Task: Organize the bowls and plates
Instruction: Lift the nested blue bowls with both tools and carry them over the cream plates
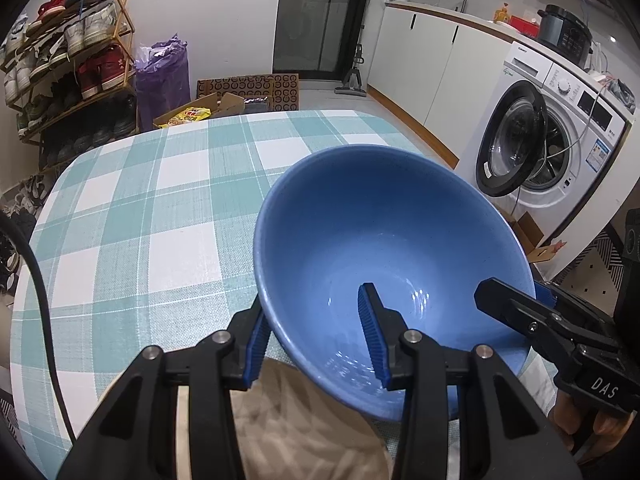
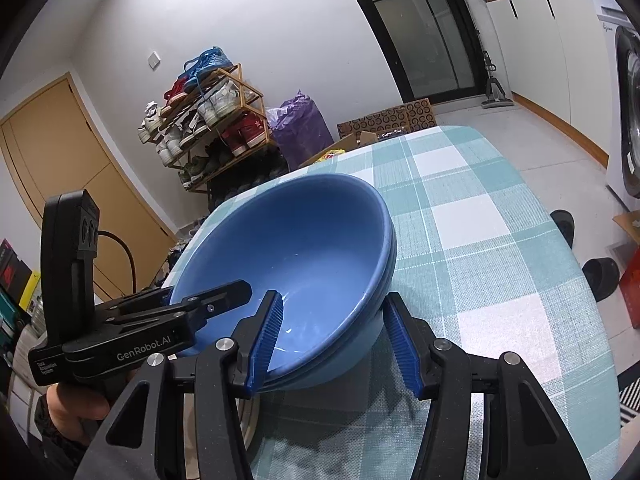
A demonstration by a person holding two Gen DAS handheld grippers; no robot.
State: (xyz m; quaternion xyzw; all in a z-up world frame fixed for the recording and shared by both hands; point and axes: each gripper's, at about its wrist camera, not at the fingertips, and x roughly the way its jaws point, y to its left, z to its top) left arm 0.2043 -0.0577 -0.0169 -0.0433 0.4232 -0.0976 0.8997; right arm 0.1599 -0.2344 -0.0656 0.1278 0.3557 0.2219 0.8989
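Two blue bowls sit nested, the upper bowl point(image 2: 304, 240) inside the lower bowl point(image 2: 352, 356), at the near end of a teal-and-white checked table point(image 2: 480, 220). My right gripper point(image 2: 332, 298) straddles their near right wall, one pad inside and one outside, shut on them. In the left wrist view the blue bowl point(image 1: 380, 220) tilts towards me. My left gripper point(image 1: 314, 304) clamps its left wall with the outer pad against the outside and the inner pad in the hollow. Each view also shows the other tool: the right gripper point(image 1: 516, 296) and the left gripper point(image 2: 204, 296).
Beige fabric point(image 1: 300, 420) lies under the bowls at the near table edge. Off the table stand a shoe rack point(image 1: 68, 60), a purple bag point(image 1: 162, 72), cardboard boxes point(image 1: 208, 110) and a washing machine point(image 1: 552, 140) with its door open. Dark slippers point(image 2: 600, 276) lie on the floor.
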